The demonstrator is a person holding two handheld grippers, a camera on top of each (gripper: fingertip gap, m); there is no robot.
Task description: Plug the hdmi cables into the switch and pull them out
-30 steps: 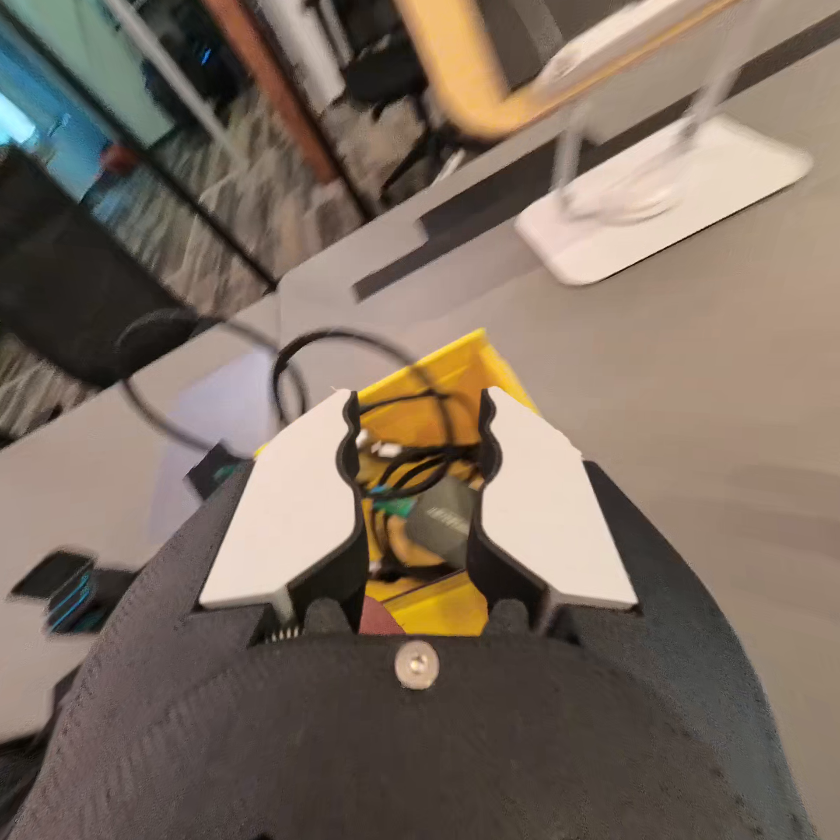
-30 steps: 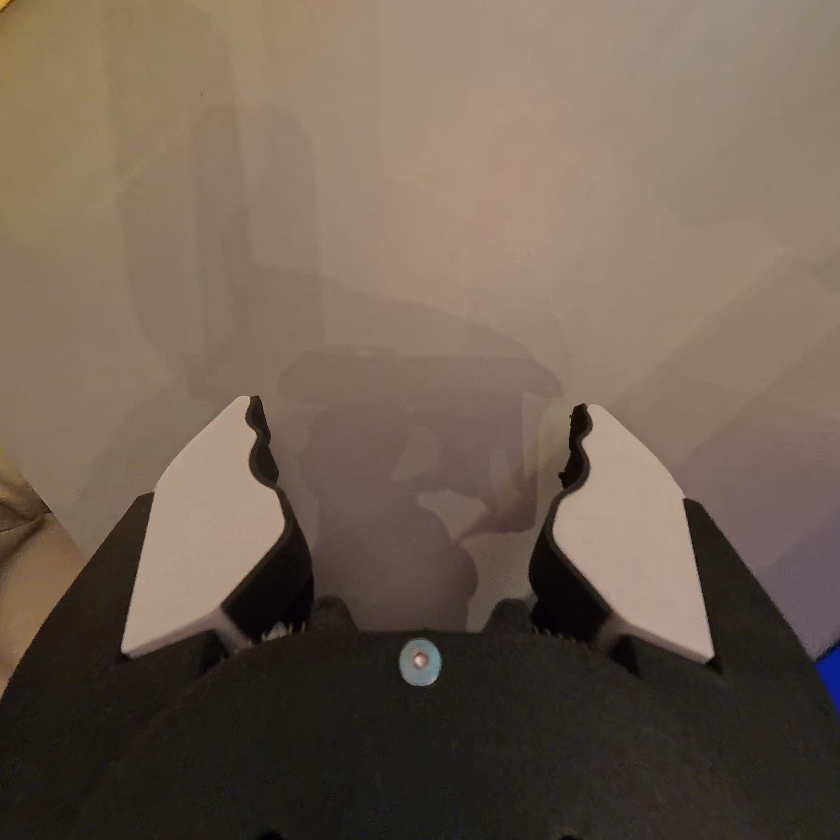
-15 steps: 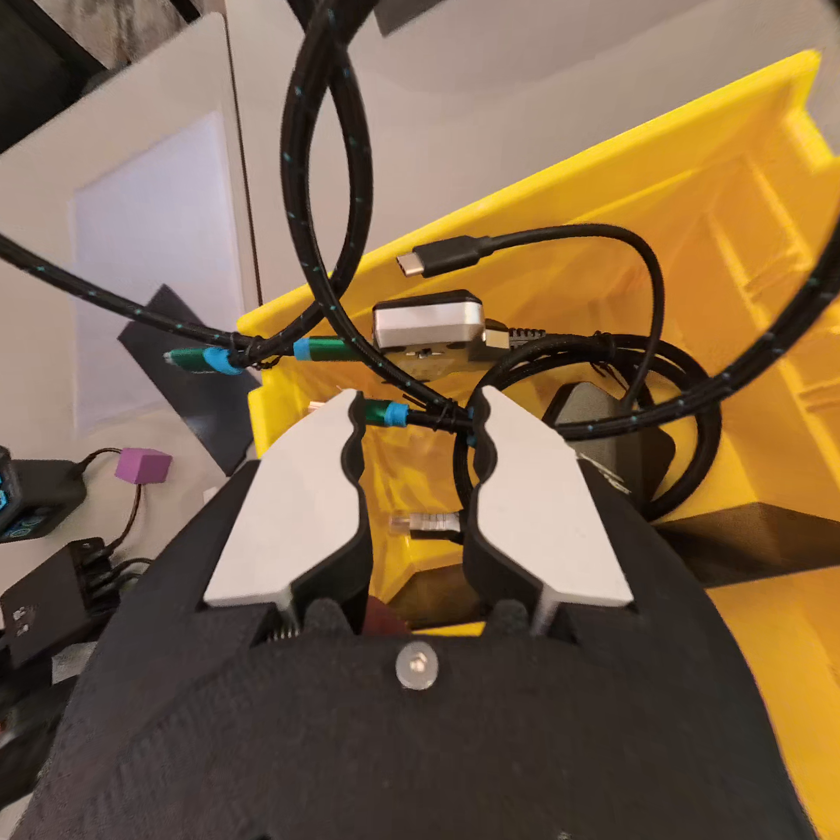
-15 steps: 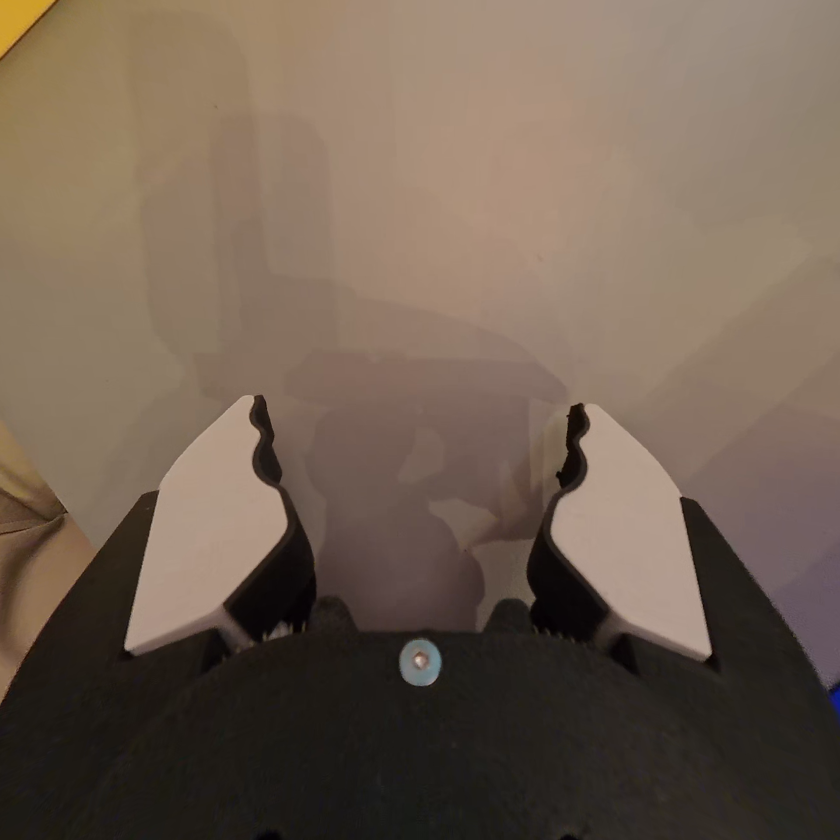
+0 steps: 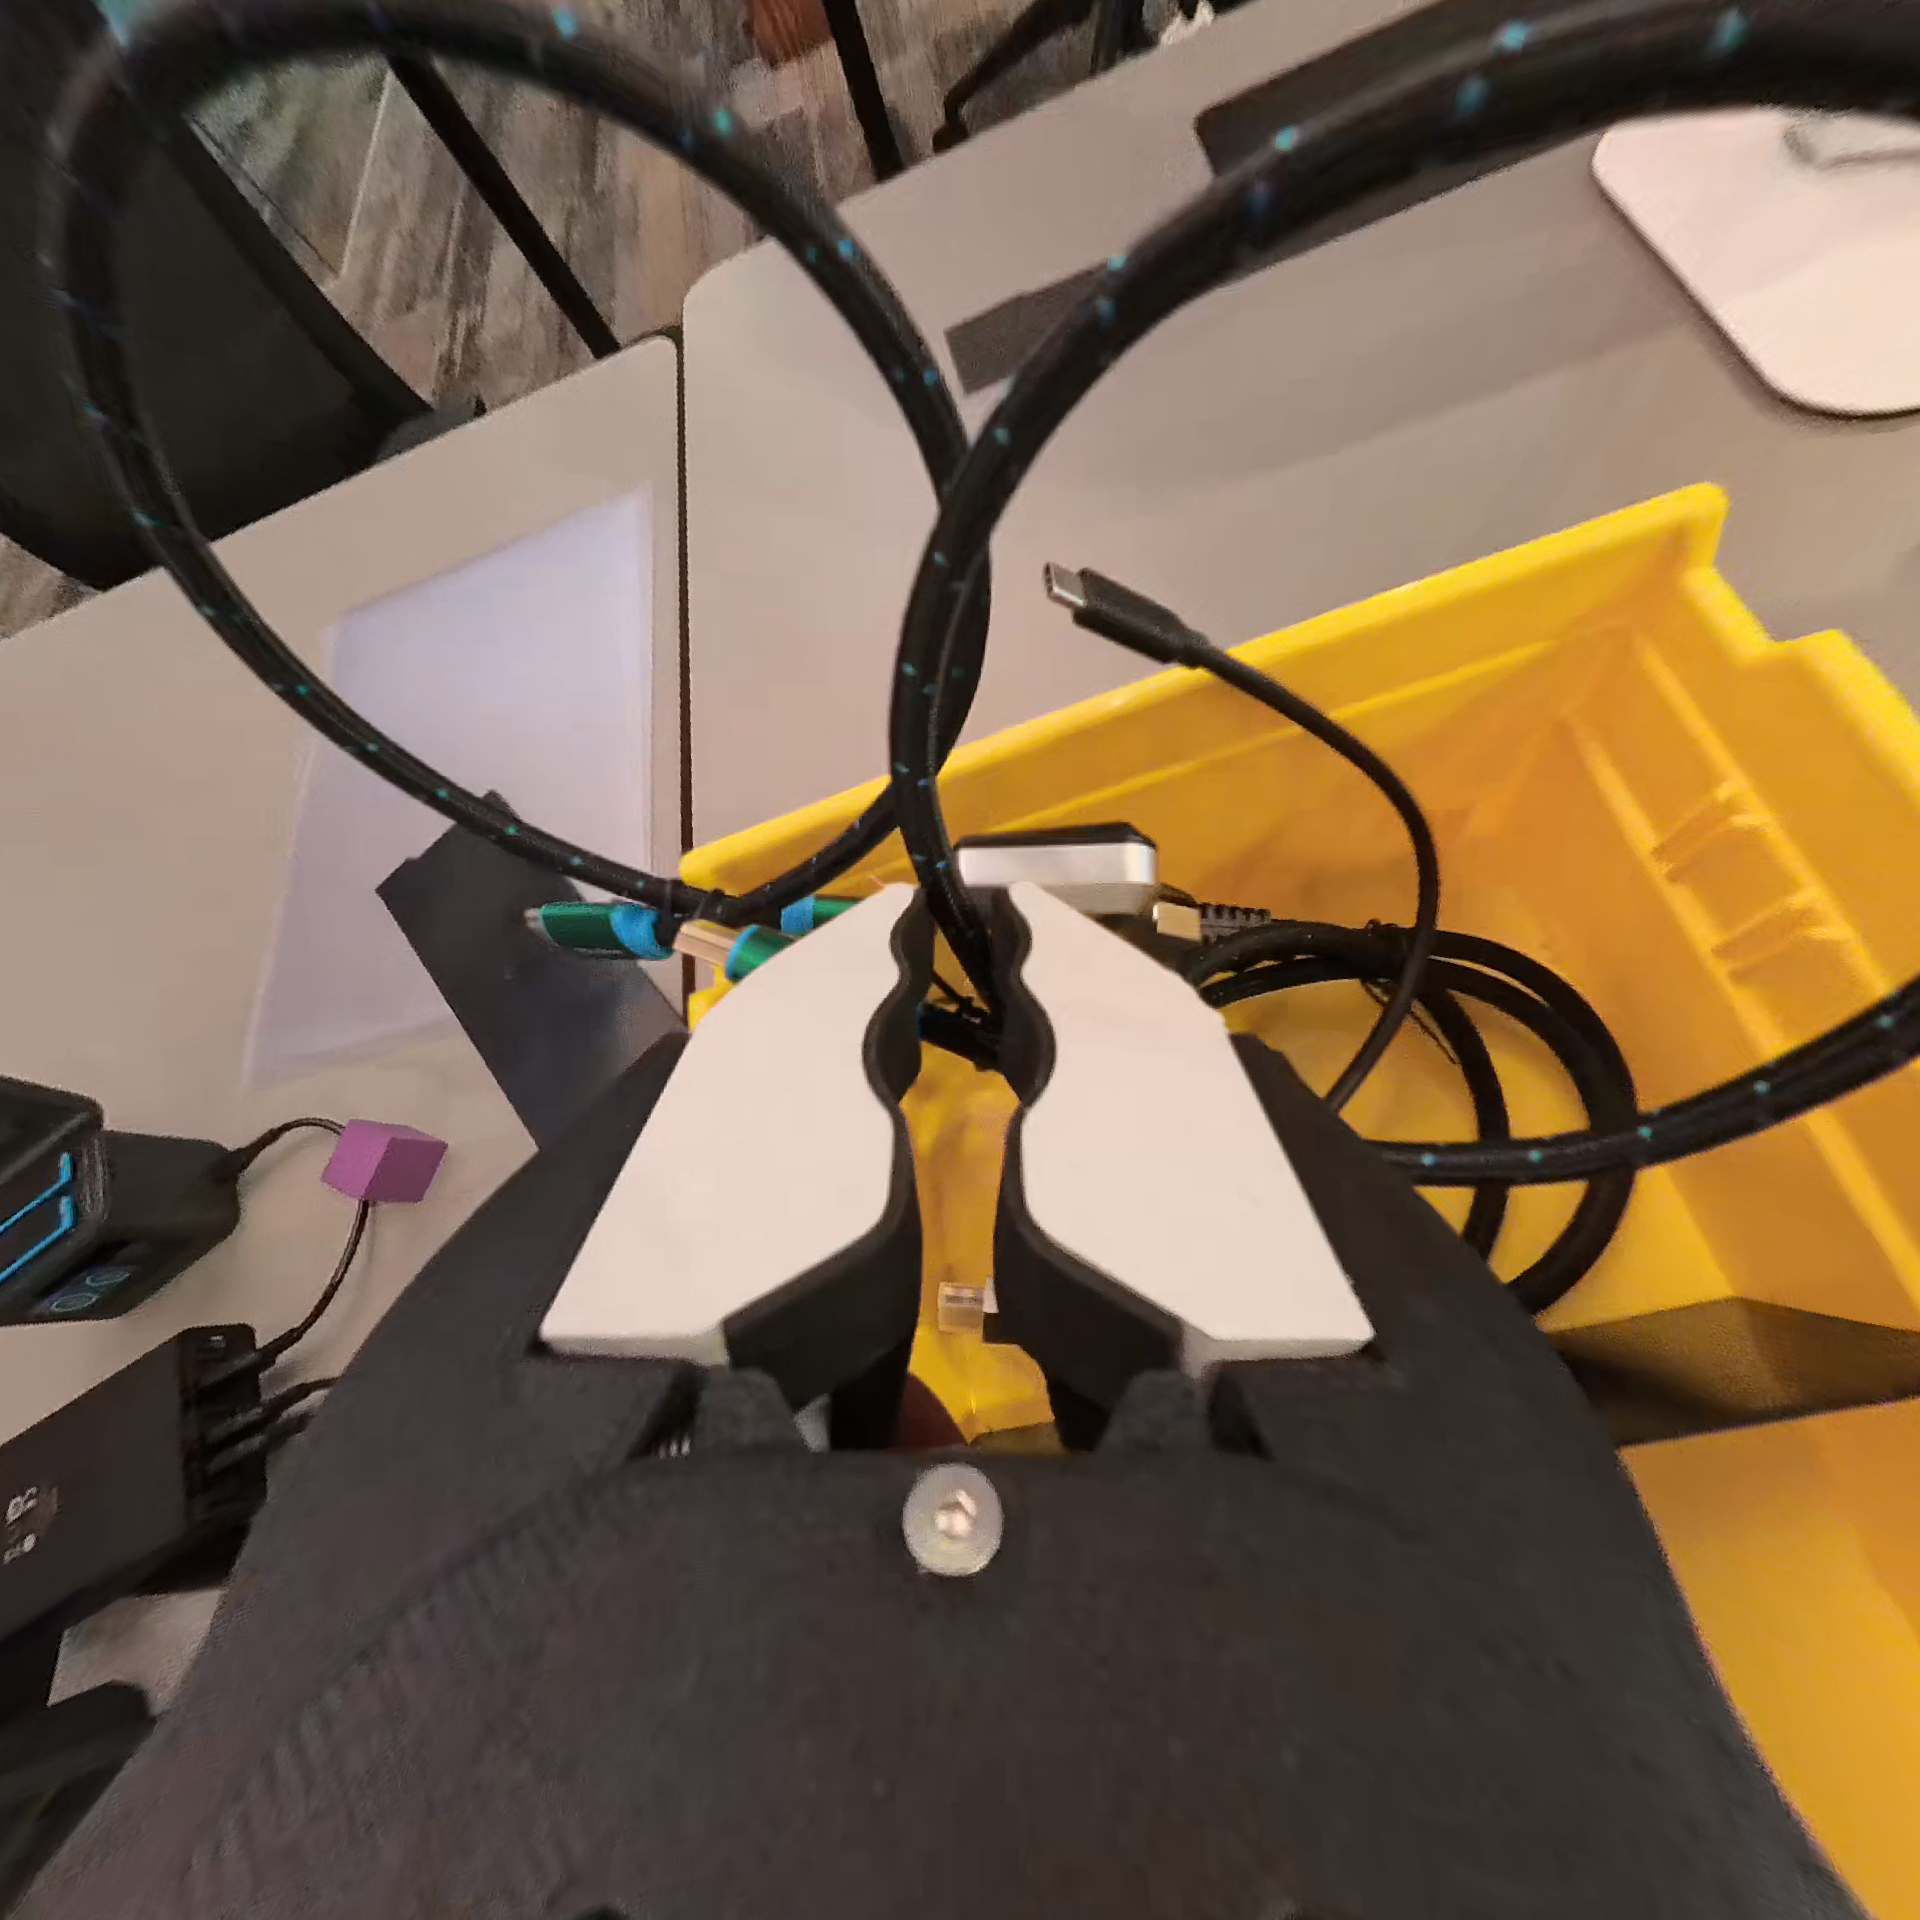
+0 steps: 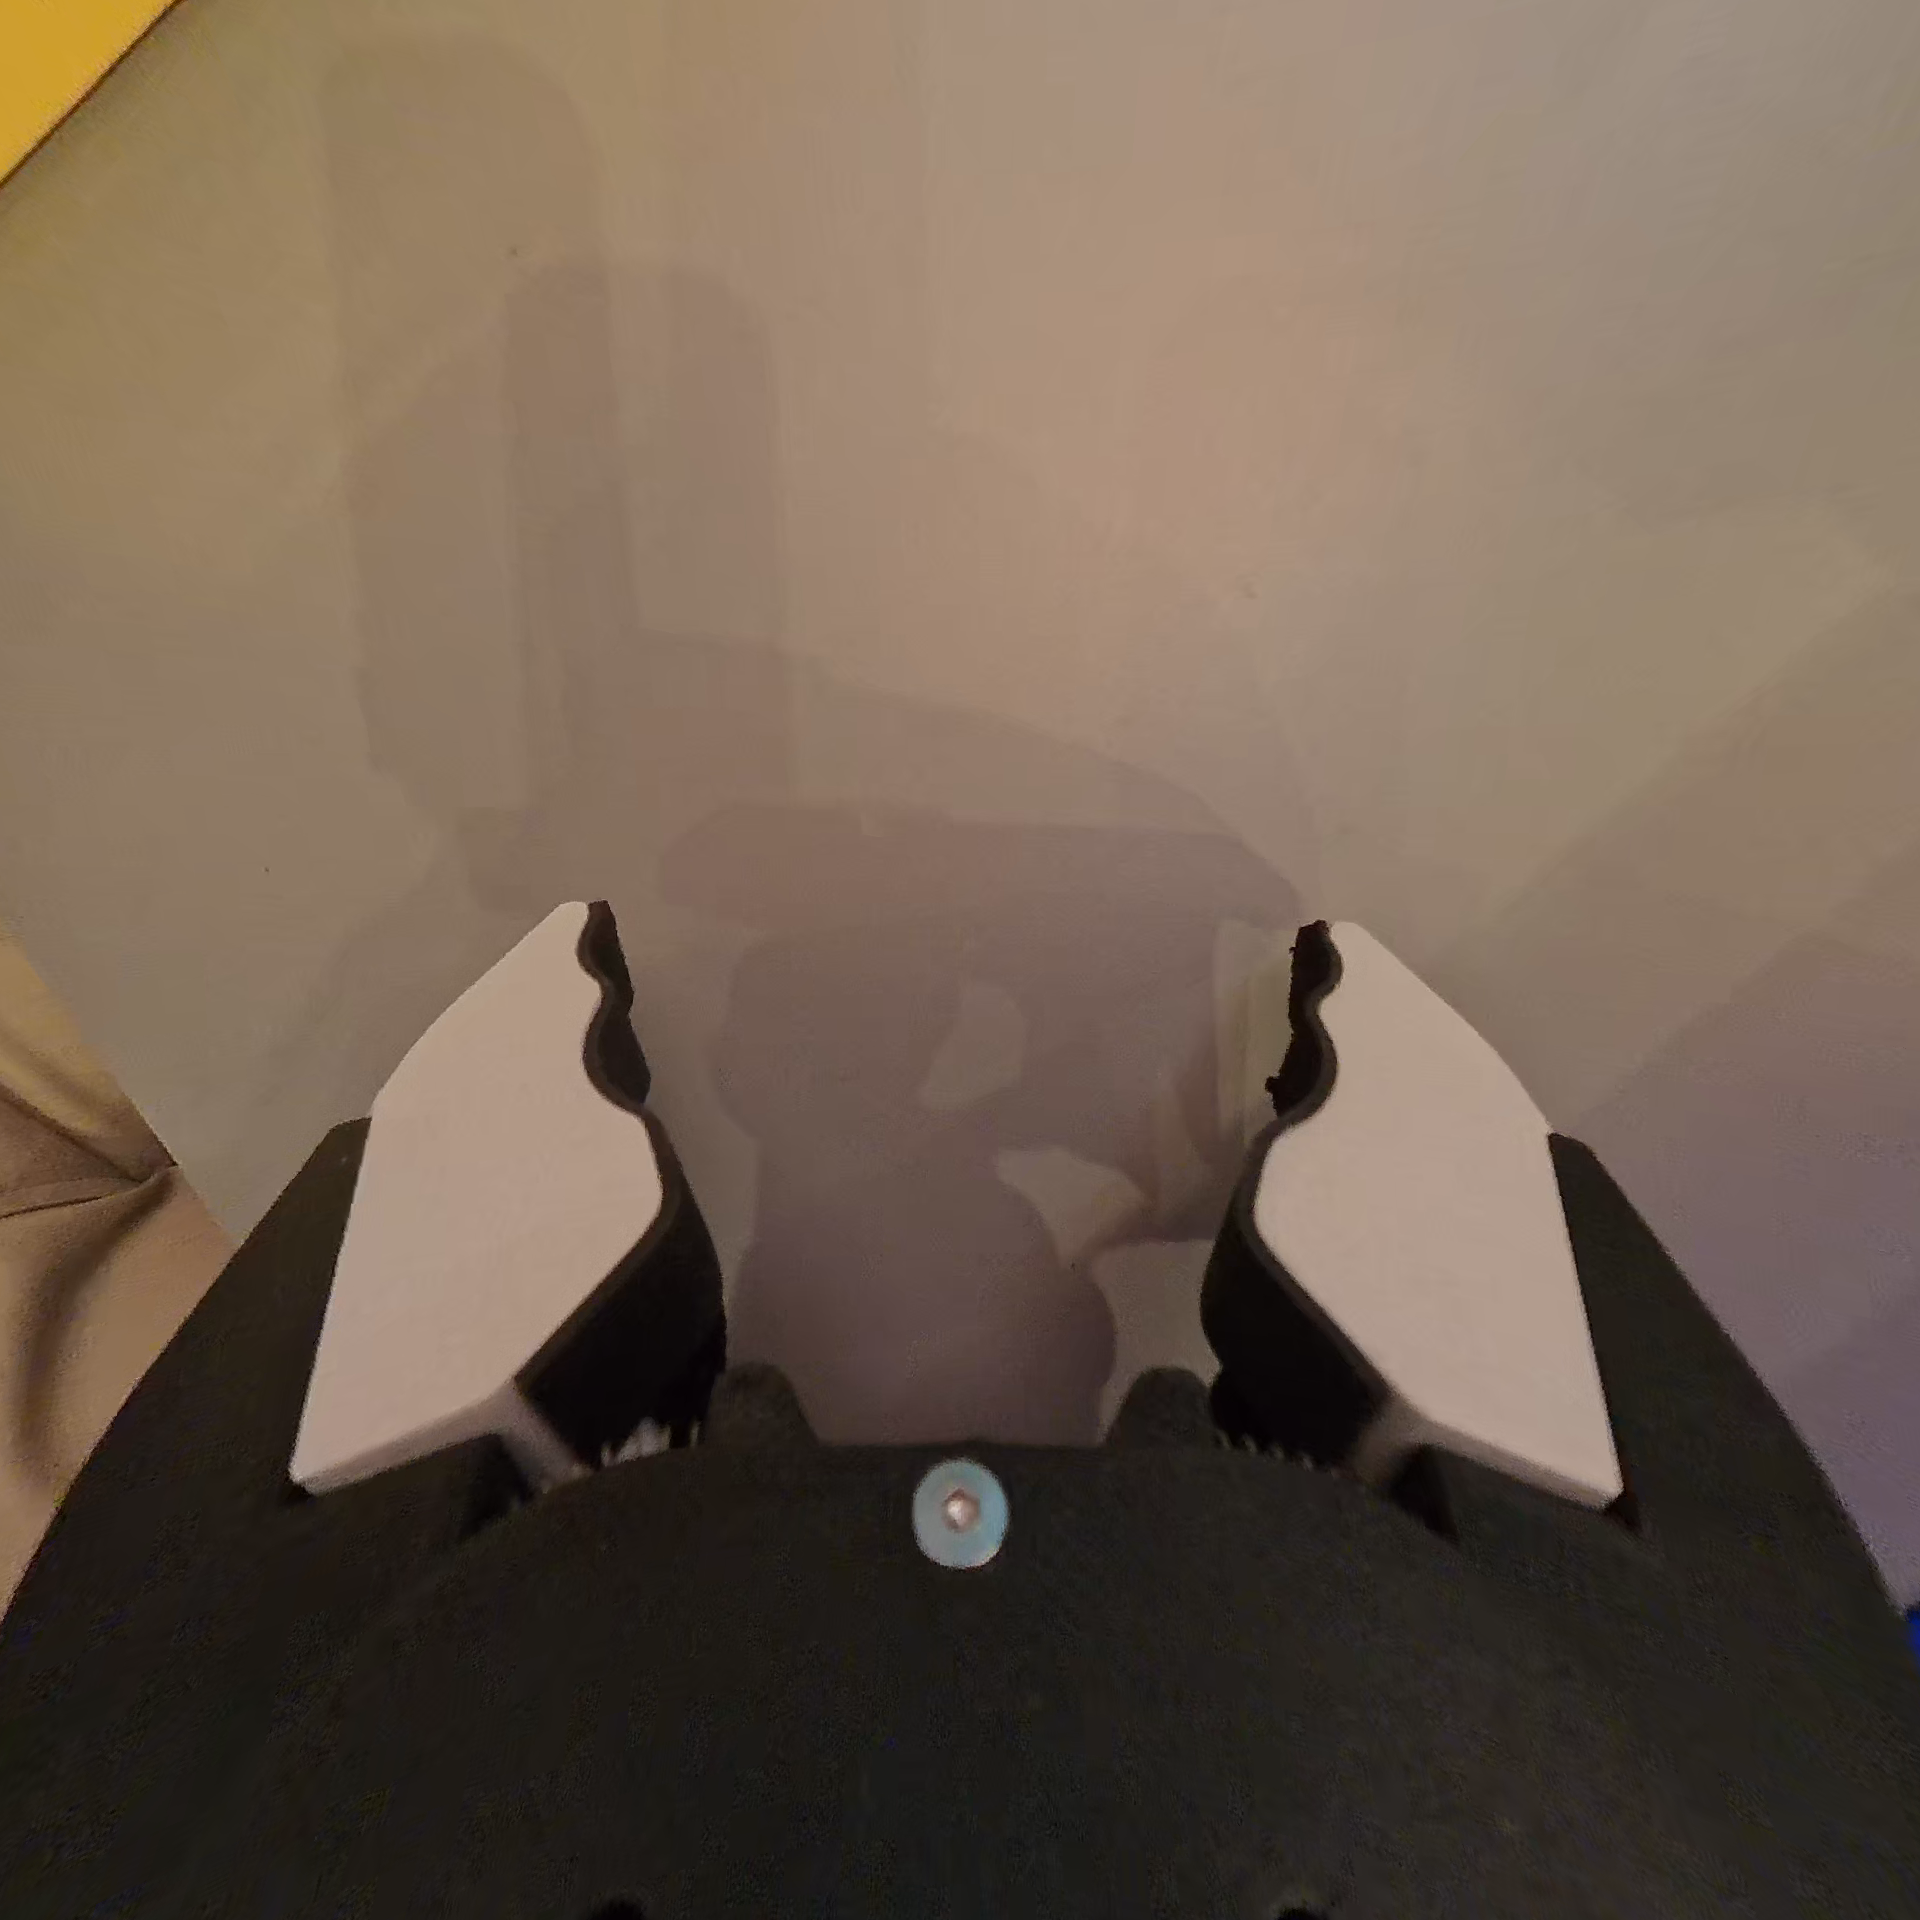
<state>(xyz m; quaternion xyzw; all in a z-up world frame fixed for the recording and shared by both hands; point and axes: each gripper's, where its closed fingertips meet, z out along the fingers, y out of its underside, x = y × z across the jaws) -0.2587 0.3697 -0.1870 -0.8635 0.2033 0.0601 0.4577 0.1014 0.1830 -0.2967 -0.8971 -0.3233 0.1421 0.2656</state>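
My left gripper [image 5: 958, 920] is shut on a black braided hdmi cable [image 5: 925, 634] with teal flecks, over the near corner of a yellow bin [image 5: 1558, 727]. The cable loops up in two big arcs. Its green plugs with blue bands [image 5: 597, 928] stick out left of my fingertips. A silver-and-black switch [image 5: 1055, 865] lies in the bin just behind my fingertips, with a black cable coil [image 5: 1538, 1039] and a loose USB-C plug [image 5: 1101, 608]. My right gripper [image 6: 951, 925] is open and empty above bare grey table [image 6: 1039, 416].
A purple cube on a thin wire [image 5: 382, 1158], black devices [image 5: 104, 1205] and a black box [image 5: 94, 1475] sit at the left. A white monitor foot [image 5: 1766, 229] stands at the back right. A yellow bin corner [image 6: 62, 62] shows in the right wrist view. My hands' fingertips stand some 40 cm from each other.
My left gripper has dropped into the bin and closed from partly open onto the braided cable, which has lifted with its loops. The right gripper has barely moved and stays open.
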